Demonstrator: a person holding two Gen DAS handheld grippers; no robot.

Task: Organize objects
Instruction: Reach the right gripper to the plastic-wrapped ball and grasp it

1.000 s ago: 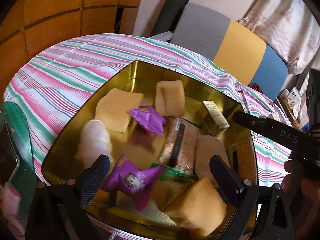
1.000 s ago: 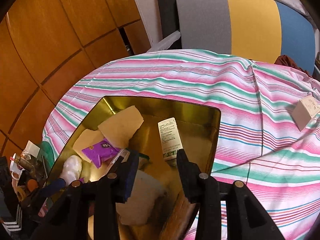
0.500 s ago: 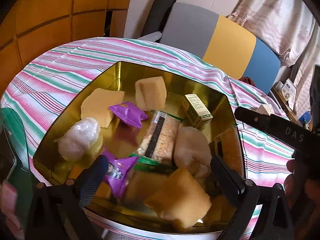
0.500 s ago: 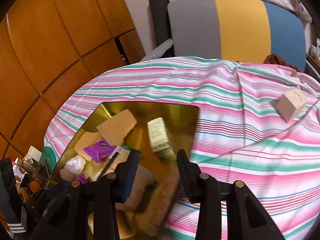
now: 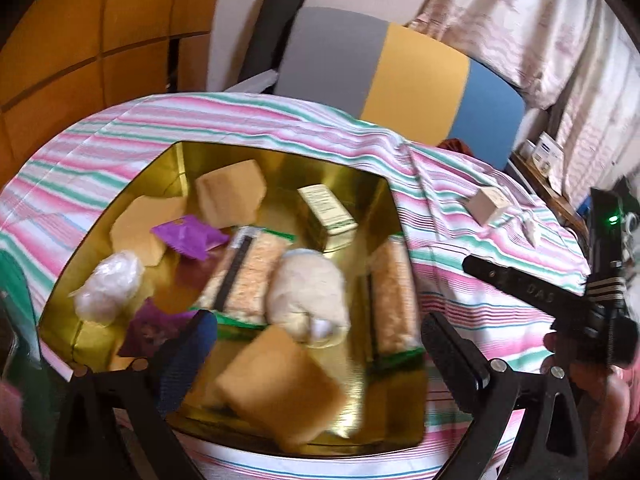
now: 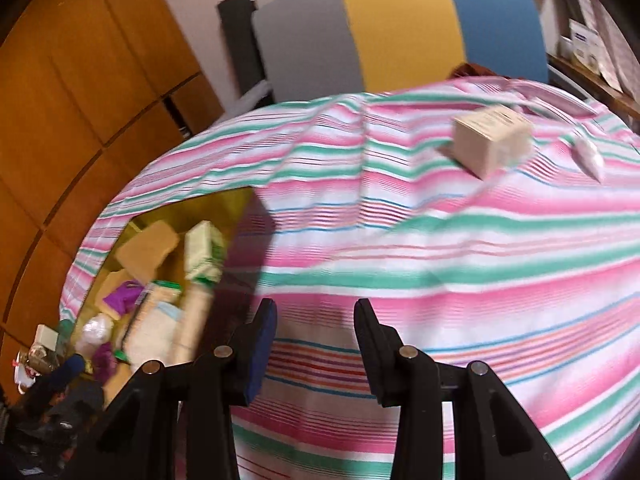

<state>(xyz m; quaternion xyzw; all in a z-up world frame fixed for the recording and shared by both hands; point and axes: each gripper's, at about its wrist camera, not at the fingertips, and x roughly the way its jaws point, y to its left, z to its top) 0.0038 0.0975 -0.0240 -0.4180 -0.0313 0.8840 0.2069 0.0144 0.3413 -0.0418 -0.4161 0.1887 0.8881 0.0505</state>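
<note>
My right gripper (image 6: 316, 344) hung over bare striped cloth (image 6: 440, 280) with its jaws spread wide and nothing between them. The thing I judged I wanted next, the small beige box (image 6: 490, 140), lay well ahead and a little to the right of those jaws, tilted on the cloth, its long axis running roughly across my line of reach; a small white packet (image 6: 588, 156) lay just beside it on the right. The right gripper was plainly the nearer of the two to it.

My left gripper (image 5: 316, 344) hovered above the near edge of the gold tin (image 5: 180, 160), jaws likewise wide apart and empty. Inside the tin, nearest me, lay a tan sponge block (image 5: 280, 388); behind it a white pouch (image 5: 308, 292), two long rice-cracker packs (image 5: 248, 272), purple sachets (image 5: 188, 236) and a clear-wrapped white lump (image 5: 108, 284); farthest in, two more tan blocks (image 5: 230, 192) and a green-and-white carton (image 5: 328, 212). The tin looked fairly full but not crowded. Motion blur kept me from reading any labels.
</note>
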